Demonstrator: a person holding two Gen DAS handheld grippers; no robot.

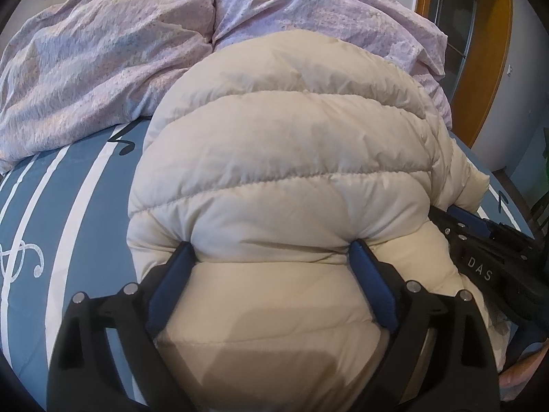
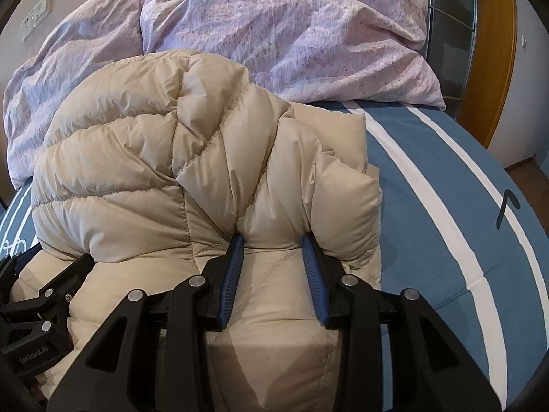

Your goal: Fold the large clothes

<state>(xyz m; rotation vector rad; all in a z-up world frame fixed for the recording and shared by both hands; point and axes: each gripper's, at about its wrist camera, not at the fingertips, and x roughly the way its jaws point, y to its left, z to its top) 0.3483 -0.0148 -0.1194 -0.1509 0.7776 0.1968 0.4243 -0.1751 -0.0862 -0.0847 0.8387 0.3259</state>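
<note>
Left wrist view: the left gripper straddles a wide puffed roll of the cream quilted down jacket, jaws far apart, pads denting it. Just right, the right gripper is clamped on a narrower bunch of its near edge. Light, soft, slippery and springy by the look, so grab deep at seams. Beyond the jacket, on the blue striped bedsheet, lies a lilac crinkled duvet.

A lilac duvet lies bunched ahead of the tool, on a blue, white-striped bedsheet; a wooden door frame stands far right.
</note>
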